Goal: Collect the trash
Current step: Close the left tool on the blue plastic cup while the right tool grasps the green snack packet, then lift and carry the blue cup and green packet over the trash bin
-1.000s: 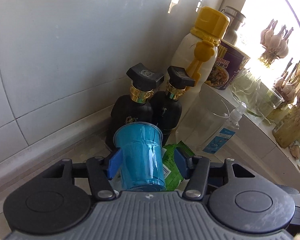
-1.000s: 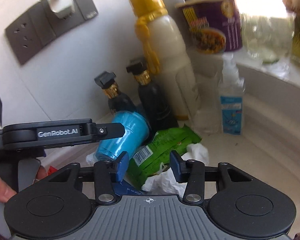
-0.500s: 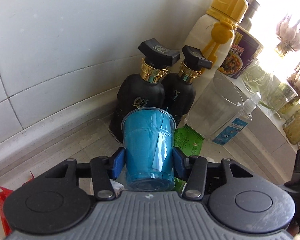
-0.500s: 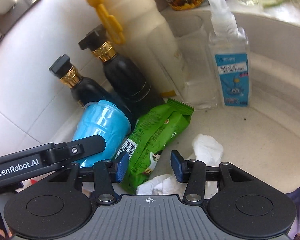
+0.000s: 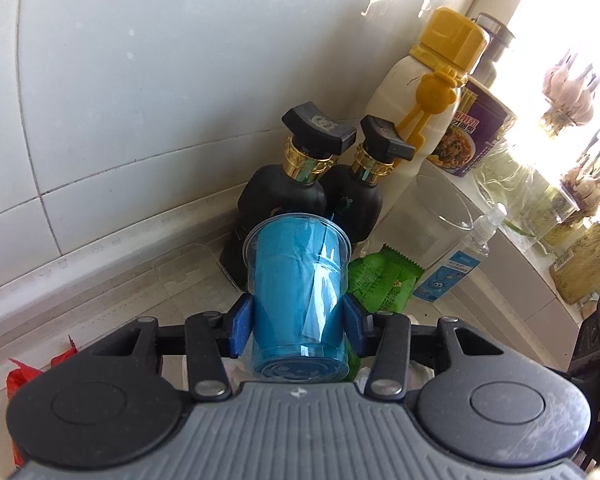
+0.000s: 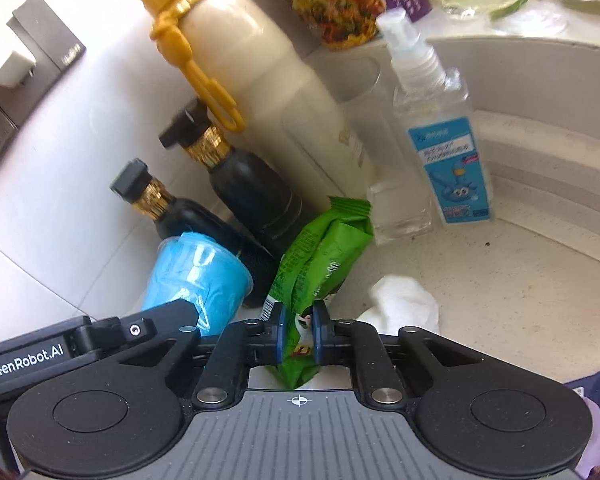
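A clear plastic cup lined with blue (image 5: 296, 272) lies on its side between the pads of my left gripper (image 5: 298, 316), whose jaws are closing and press its sides. The same blue cup (image 6: 198, 276) shows in the right wrist view with a left finger (image 6: 100, 336) along it. My right gripper (image 6: 298, 320) has its jaws closing, pinched on the lower end of a green snack wrapper (image 6: 320, 252). That green wrapper (image 5: 380, 280) sits just right of the cup. A crumpled white tissue (image 6: 404, 300) lies on the counter to the right.
Two black bottles (image 5: 284, 200) with gold collars, a white bottle (image 6: 268, 92) with a yellow cap, a drinking glass (image 5: 432, 220), a spray bottle (image 6: 440, 136) and a purple noodle cup (image 5: 472, 132) crowd the tiled corner. A red wrapper (image 5: 20, 376) lies at the left.
The left pads have drawn in onto the blue cup. The right gripper dropped and rolled, and its jaws went from wide apart to pinched on the green wrapper.
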A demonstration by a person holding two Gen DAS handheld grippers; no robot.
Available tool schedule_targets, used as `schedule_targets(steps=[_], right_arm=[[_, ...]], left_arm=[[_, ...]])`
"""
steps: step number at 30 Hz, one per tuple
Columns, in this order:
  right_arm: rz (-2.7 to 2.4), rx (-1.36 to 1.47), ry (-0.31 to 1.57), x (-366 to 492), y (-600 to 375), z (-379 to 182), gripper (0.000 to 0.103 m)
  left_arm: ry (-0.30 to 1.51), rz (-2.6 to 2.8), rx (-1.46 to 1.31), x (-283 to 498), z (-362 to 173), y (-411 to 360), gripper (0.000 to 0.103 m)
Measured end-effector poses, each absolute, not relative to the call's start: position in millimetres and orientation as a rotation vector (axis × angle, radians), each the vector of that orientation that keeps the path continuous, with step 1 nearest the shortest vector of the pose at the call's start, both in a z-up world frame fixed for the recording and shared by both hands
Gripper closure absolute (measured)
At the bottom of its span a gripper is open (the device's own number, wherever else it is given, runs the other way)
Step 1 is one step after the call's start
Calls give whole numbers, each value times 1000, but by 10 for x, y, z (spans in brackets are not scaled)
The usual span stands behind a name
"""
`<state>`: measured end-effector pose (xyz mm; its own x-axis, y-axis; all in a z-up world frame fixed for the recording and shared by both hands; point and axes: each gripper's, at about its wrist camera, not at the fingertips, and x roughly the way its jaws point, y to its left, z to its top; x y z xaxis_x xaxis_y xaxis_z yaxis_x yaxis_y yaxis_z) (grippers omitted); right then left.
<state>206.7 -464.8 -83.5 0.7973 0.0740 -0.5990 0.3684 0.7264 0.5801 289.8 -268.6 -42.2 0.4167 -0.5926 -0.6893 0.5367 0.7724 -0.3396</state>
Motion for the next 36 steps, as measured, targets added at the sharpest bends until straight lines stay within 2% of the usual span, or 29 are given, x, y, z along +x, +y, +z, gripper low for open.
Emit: schedule_targets(steps=[16,22,36], right_arm=[[-184,887,517,1495,-4647,-268,93],[-176,893,479,1201,-4433,-49,93],[-112,887,462,565,-3622,46,93]], left_arm=[[831,-744,-91,2490,20,-2336,60],[794,-761,-92,2240,183,-2076,60],[781,-758,-108,1622,205,-1148,60]])
